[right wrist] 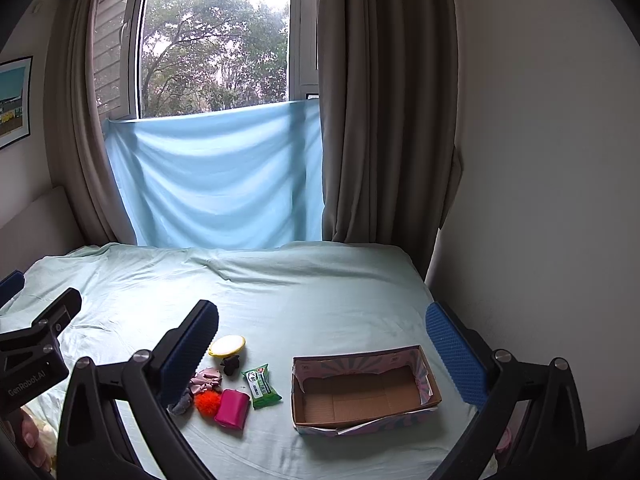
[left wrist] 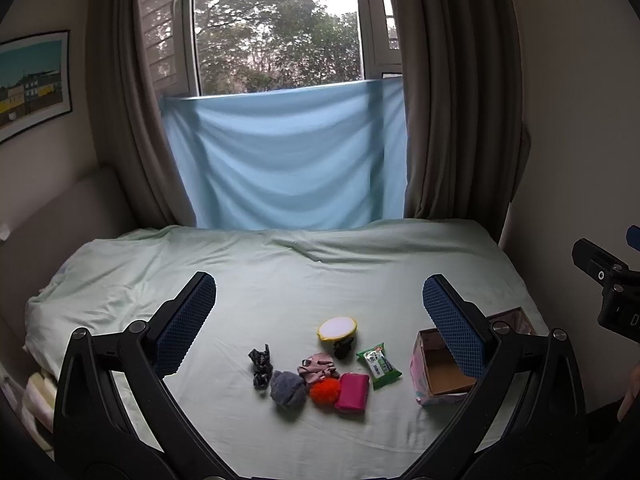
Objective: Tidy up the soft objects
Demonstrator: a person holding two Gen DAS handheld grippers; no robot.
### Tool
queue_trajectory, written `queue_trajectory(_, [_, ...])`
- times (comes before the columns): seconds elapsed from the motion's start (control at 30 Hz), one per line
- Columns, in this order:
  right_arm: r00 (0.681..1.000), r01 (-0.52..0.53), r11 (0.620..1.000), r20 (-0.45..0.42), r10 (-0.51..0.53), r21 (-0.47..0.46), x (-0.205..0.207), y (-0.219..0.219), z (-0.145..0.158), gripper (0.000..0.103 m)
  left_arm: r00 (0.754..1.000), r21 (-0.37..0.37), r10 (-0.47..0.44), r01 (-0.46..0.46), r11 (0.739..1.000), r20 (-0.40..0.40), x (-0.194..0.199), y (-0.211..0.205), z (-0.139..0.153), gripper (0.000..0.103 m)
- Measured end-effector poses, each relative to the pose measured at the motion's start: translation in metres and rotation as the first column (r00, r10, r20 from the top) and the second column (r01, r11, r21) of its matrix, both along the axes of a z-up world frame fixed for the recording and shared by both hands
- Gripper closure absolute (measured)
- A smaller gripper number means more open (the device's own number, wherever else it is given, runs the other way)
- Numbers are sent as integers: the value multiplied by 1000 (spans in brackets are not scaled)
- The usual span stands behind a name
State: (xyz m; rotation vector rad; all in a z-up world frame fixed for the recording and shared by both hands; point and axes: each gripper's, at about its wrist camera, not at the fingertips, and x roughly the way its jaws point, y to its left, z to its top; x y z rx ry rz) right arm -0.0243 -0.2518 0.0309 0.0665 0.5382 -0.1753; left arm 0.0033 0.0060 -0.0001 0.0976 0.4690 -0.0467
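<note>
A cluster of small soft things lies on the pale green bed sheet [left wrist: 280,280]: a dark patterned scrunchie [left wrist: 260,364], a grey knitted piece [left wrist: 287,389], a pink cloth [left wrist: 317,366], an orange pompom [left wrist: 325,391], a magenta pouch [left wrist: 352,392], a green tissue pack [left wrist: 378,364] and a yellow-rimmed white round pad [left wrist: 337,328] over a small black item [left wrist: 343,347]. An empty open cardboard box [right wrist: 362,390] sits right of them. My left gripper [left wrist: 320,320] hangs open above the cluster. My right gripper [right wrist: 322,348] is open too, above the box's left side.
Beyond the bed, a blue cloth [left wrist: 284,160] hangs under the window between brown curtains [left wrist: 452,100]. A white wall [right wrist: 540,160] runs along the bed's right side. A padded headboard [left wrist: 52,224] stands at left. A hand [right wrist: 30,440] holds the left gripper.
</note>
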Motion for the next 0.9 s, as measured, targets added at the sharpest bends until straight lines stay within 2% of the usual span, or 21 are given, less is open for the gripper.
queue_trajectory(0.9, [1000,-7,1000,2,7,10,0,-1,6,0,1000,-10,13,-13,1000,3,1,0,-1,0])
